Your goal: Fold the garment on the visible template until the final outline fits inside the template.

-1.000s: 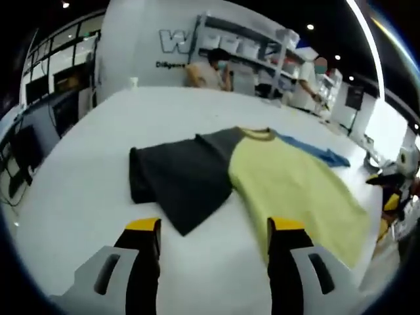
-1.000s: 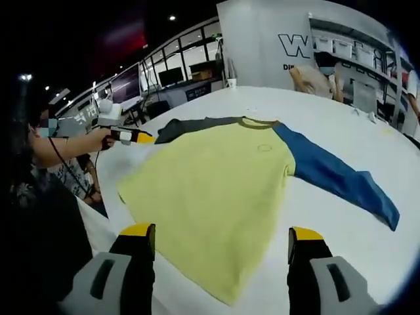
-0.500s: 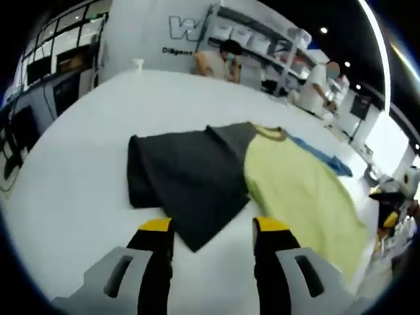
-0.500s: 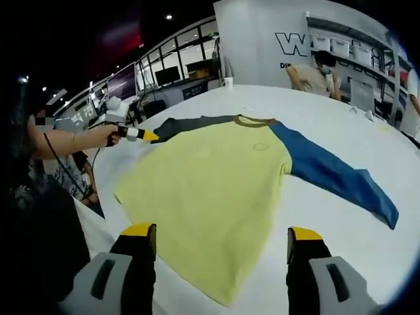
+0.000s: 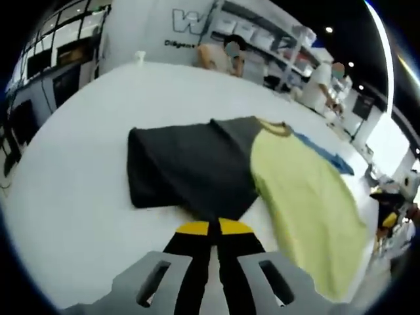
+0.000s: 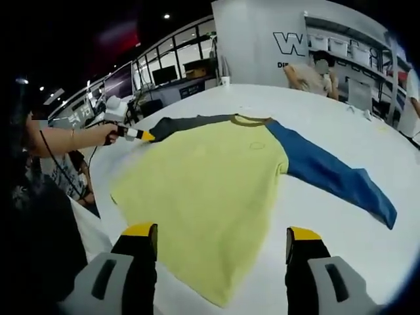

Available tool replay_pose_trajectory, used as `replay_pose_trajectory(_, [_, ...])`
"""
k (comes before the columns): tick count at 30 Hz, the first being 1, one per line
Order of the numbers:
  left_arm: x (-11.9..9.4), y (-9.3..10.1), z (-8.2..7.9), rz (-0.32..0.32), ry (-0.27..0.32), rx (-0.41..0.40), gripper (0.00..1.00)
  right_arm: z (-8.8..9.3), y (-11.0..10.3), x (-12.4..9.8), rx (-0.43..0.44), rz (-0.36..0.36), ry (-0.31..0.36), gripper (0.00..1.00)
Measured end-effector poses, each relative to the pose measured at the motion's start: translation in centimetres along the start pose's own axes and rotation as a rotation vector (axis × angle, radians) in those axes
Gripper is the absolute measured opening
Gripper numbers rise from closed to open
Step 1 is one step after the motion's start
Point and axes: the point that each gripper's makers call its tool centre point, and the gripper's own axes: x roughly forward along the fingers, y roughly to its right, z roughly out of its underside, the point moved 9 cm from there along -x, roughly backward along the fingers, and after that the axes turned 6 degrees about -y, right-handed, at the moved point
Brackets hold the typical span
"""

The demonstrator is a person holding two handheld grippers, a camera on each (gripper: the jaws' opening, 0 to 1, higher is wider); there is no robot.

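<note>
A long-sleeved shirt lies flat on the white table (image 5: 72, 131), with a yellow-green body (image 6: 210, 190), a blue sleeve (image 6: 335, 184) stretched out to the right, and a dark grey sleeve (image 5: 190, 164) folded into a broad patch. My left gripper (image 5: 213, 226) is shut, its yellow tips pinched on the near corner of the dark sleeve. In the right gripper view that left gripper (image 6: 140, 134) shows at the shirt's far left, held by a person's hand. My right gripper (image 6: 213, 233) is open above the shirt's near hem, with nothing between its fingers.
The table's near left edge (image 6: 98, 216) runs close to the shirt's hem, with the person's dark clothing (image 6: 39, 249) beside it. People (image 5: 226, 56) stand by shelves beyond the far edge. Bare white table lies left of the dark sleeve and right of the blue sleeve.
My left gripper has moved in to the dark sleeve's near corner and gone from open to shut on it. The right gripper has stayed open over the hem.
</note>
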Motion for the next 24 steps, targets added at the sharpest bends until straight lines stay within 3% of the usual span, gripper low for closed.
replay_pose_trajectory(8, [-0.5,0.5,-1.1,0.000,0.033,0.018,0.00,0.3,0.1,0.1,0.004,0.003,-0.007,0.78])
replay_pose_trajectory(24, [-2.0,2.2,-5.3,0.086,0.060,0.064,0.00,0.4,0.0,0.5,-0.006,0.018,-0.017,0.77])
